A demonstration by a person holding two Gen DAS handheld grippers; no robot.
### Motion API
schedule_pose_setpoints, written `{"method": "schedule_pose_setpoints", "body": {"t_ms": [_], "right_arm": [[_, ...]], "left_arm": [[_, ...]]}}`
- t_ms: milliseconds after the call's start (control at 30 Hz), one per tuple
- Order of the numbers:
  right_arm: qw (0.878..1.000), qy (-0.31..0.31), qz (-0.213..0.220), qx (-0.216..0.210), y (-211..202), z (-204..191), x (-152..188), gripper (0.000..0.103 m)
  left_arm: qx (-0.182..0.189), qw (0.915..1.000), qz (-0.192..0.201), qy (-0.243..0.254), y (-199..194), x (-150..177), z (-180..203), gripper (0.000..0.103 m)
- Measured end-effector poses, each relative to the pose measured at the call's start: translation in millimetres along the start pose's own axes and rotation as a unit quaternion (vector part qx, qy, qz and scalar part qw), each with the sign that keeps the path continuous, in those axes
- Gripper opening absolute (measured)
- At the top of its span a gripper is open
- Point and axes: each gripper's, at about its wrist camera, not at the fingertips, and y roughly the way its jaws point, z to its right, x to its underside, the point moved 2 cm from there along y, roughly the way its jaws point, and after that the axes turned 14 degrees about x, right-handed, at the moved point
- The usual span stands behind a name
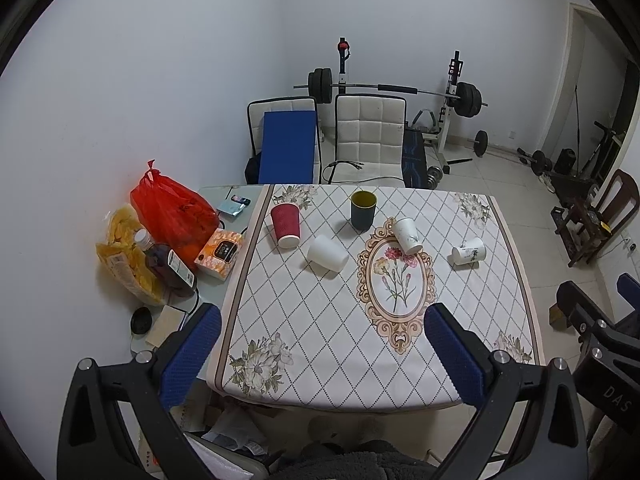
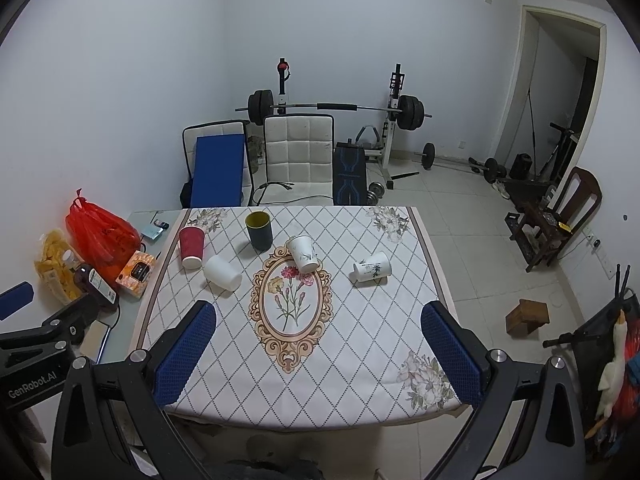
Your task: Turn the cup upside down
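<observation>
Both the left gripper (image 1: 322, 350) and right gripper (image 2: 318, 346) are held released, empty. The upright dark cup (image 2: 259, 230) is best approached level, gripped mid-wall, then inverted.

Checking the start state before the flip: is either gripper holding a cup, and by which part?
Nothing is held. Left gripper and right gripper are open, short of the cups.

Near tablecloth (image 2: 304, 376) bare; cups (image 2: 302, 254) (five) crowd far half.
</observation>
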Motion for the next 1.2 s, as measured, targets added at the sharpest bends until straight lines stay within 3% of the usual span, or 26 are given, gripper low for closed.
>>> {"method": "schedule_pose_setpoints", "body": {"t_ms": [733,967,1200], "right_arm": [[1.000,0.009,-0.006,-0.014,13.1,1.0,5.0,0.103],[0.998,-0.004,-0.051,-0.037,68.1,-6.7,22.1,0.103],[0.990,-0.037,-0.127,-0.053,151.0,-43.9,58.9,0.103]], "left_arm": [[-0.009,0.9999,0.010,-0.010,4.3,-1.2,-14.2,0.103],[-0.043,0.9980,-0.002,-0.046,43.7,-4.0,-32.3,0.103],[-0.086,0.9912,-0.072,-0.069,117.9,14.1,-73.2,0.103]]}}
